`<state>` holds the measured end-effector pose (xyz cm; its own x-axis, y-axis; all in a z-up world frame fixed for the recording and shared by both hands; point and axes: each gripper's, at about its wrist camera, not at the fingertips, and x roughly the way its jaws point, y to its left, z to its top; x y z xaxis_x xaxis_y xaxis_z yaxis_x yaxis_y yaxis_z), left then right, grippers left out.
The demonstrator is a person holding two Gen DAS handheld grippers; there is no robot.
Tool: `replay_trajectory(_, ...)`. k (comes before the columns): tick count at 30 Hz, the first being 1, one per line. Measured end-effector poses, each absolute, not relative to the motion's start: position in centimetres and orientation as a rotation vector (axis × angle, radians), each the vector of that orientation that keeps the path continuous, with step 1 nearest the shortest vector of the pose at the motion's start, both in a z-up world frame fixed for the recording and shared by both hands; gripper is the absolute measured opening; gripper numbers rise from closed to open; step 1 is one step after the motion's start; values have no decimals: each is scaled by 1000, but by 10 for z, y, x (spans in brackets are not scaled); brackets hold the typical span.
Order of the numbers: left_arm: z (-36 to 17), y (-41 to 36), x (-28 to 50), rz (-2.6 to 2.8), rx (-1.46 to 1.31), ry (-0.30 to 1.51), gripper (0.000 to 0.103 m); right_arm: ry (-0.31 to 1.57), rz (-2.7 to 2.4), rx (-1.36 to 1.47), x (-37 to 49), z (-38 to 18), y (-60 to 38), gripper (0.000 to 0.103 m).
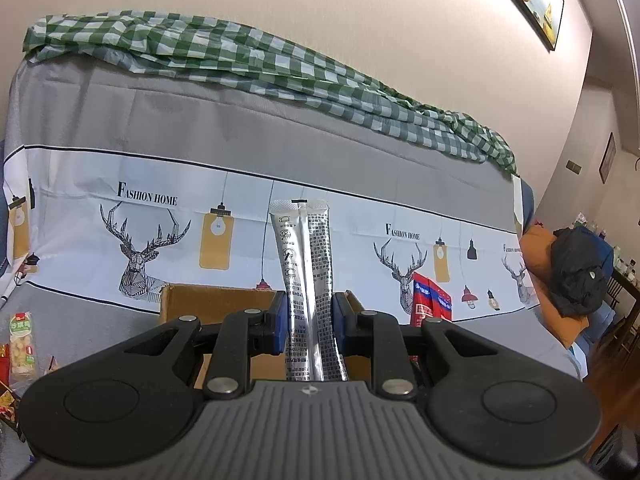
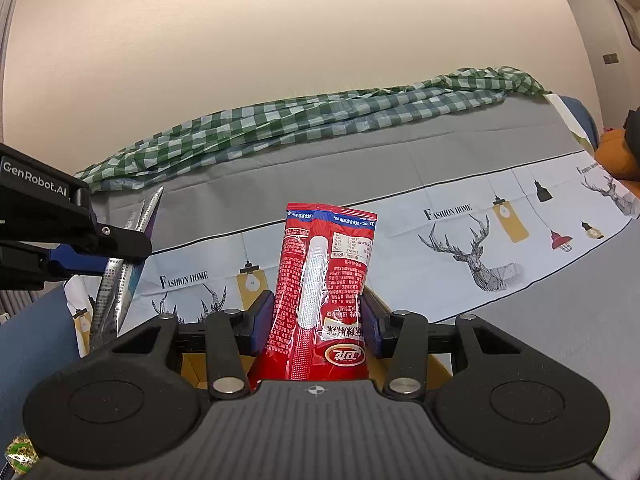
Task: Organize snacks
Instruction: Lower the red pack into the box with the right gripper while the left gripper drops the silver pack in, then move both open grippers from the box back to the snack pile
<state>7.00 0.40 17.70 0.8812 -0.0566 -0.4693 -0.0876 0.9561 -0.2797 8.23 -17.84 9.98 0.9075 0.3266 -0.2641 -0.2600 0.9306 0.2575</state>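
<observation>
My left gripper [image 1: 309,320] is shut on a silver snack packet [image 1: 306,264], held upright above a brown cardboard box [image 1: 200,300]. My right gripper [image 2: 318,320] is shut on a red snack packet [image 2: 326,280], also upright, over the box [image 2: 192,372] whose cardboard shows between the fingers. The red packet also shows in the left wrist view [image 1: 432,304] to the right of the box. The left gripper with its silver packet [image 2: 120,280] shows at the left of the right wrist view.
A sofa covered by a grey and white deer-print cloth [image 1: 200,220] fills the background, with a green checked cloth [image 1: 240,56] on its back. Several loose snack packets [image 1: 22,344] lie on the seat at the left. An orange cushion with dark clothing [image 1: 576,276] sits at the right.
</observation>
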Motion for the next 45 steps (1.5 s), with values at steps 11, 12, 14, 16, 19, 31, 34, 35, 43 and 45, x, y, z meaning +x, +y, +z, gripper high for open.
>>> replay_trajectory(11,186,7,68,-4,-284,515,38,374,343,187,88,91,-172,69)
replay_trajectory(12,187,7,66,-4,-278,514,38,375,343,180,88,91,-171,69)
replay_trajectory(14,187,8,57,-26,-240,510,38,388,344,165,89,89,-168,69)
replay_trajectory(16,184,9,43,-69,-192,507,38,404,344,158,89,86,-165,70)
replay_trajectory(19,173,21,15,-97,-170,505,36,417,351,133,86,83,-158,70)
replay_trajectory(31,87,132,-83,-106,-338,550,27,440,464,68,56,76,-122,59)
replay_trajectory(34,65,152,-98,-67,-487,541,26,428,508,57,45,77,-110,50)
replay_trajectory(35,55,157,-104,-49,-545,530,26,427,522,54,41,77,-106,47)
replay_trajectory(43,26,188,-117,128,-726,512,24,388,665,18,10,82,-60,38)
replay_trajectory(45,20,196,-119,179,-772,511,24,376,722,8,2,84,-46,38)
